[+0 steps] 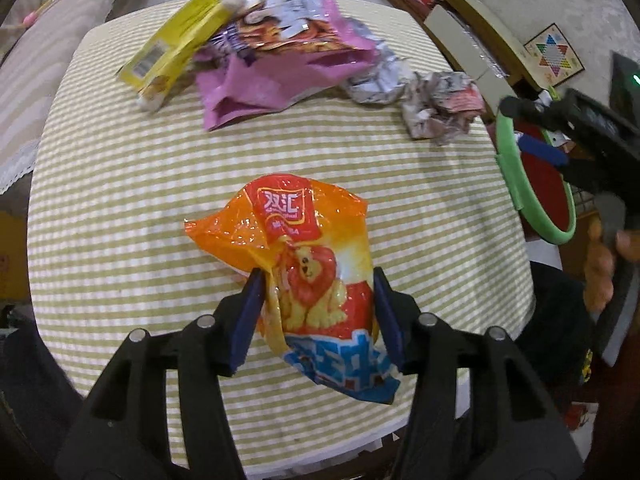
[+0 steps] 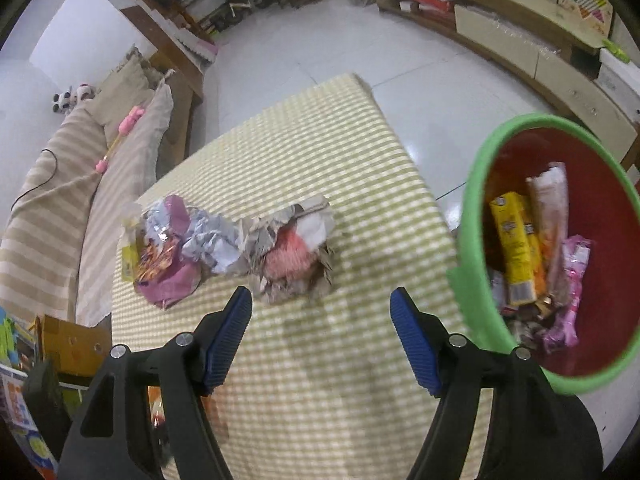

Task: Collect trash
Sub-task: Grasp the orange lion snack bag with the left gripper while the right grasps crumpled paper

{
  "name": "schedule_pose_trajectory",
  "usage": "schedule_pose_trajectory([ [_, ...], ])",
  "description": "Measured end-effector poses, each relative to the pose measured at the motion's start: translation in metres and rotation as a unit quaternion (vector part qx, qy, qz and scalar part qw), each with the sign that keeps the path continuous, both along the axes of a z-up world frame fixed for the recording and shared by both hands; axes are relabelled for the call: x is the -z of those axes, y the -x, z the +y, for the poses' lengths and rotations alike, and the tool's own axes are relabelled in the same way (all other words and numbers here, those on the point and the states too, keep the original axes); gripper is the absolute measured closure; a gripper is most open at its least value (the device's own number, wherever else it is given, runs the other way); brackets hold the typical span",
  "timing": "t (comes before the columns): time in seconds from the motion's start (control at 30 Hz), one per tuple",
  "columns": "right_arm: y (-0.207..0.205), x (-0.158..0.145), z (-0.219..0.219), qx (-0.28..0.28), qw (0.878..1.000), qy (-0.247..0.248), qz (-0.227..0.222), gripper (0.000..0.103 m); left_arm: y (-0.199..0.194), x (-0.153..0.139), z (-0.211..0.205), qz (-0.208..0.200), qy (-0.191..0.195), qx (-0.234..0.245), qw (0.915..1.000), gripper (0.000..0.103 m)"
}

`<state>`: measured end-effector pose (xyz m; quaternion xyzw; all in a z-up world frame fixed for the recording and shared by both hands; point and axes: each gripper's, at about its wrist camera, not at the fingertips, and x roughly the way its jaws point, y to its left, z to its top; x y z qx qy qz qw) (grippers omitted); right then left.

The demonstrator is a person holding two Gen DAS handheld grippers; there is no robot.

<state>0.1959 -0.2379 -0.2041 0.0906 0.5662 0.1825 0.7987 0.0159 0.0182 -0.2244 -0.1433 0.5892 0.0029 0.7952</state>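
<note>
Jaws of the left gripper (image 1: 316,312) are clamped on an orange snack bag (image 1: 308,276). Those of the right gripper (image 2: 322,336) are held apart over the striped tablecloth (image 2: 340,380), with crumpled paper (image 2: 292,256) just ahead and the green-rimmed bin (image 2: 472,208) to their right.

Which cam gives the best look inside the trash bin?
Right wrist view: the green-rimmed bin shows its open mouth, with wrappers visible inside. Left wrist view shows only part of its rim at the right edge, behind the right tongs.

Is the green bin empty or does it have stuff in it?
Has stuff: the green bin holds wrappers, including a yellow box and a pink wrapper.
</note>
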Motion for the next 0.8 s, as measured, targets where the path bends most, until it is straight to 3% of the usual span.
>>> schedule_pose_trajectory([
  [0.53, -0.04, 0.028, 0.025, 0.01, 0.998, -0.031, 0.061, 0.029, 0.005, -0.007, 0.014, -0.008, 0.015, -0.013, 0.9998, 0.039],
  [0.7, -0.038, 0.024, 0.023, 0.001, 0.997, -0.045, 0.063, 0.05, 0.003, -0.007, 0.015, -0.008, 0.015, -0.018, 0.9997, 0.038],
  [0.8, -0.032, 0.018, 0.021, -0.009, 0.996, -0.058, 0.06, 0.052, 0.0, -0.008, 0.016, -0.009, 0.014, -0.017, 0.9997, 0.037],
])
